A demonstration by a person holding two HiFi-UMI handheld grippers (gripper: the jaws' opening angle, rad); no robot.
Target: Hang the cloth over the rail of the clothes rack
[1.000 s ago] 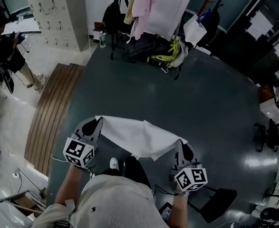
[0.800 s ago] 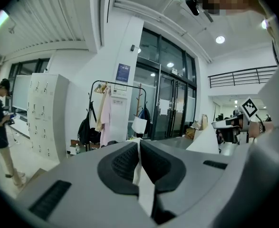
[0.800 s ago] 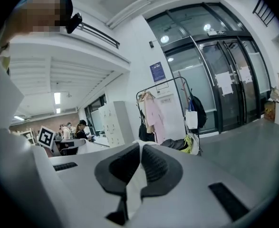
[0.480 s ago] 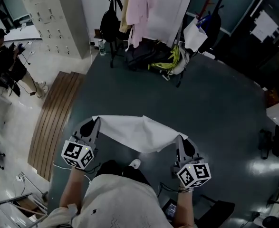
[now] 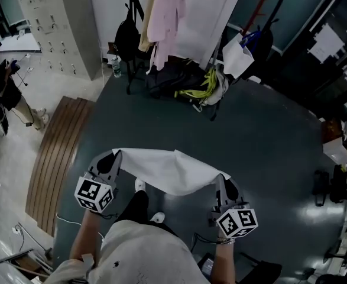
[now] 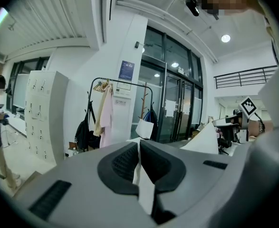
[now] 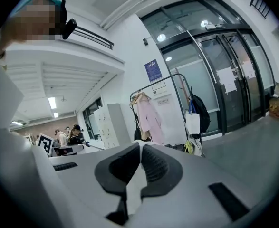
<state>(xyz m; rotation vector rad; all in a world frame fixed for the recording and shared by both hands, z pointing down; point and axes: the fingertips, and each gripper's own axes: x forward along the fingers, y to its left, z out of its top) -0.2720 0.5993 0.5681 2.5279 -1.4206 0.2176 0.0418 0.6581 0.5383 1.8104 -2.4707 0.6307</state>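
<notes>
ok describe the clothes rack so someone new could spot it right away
Find the grey lockers at the far edge of the dark floor. Just right of them stands the clothes rack, a black tube frame with a rounded top rail. Unlike the reddish coat stand beside it, it carries a pale pink garment.

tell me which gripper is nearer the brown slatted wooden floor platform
Left. The left gripper is beside the brown slatted platform; the right gripper is farther, across the white cloth.
</notes>
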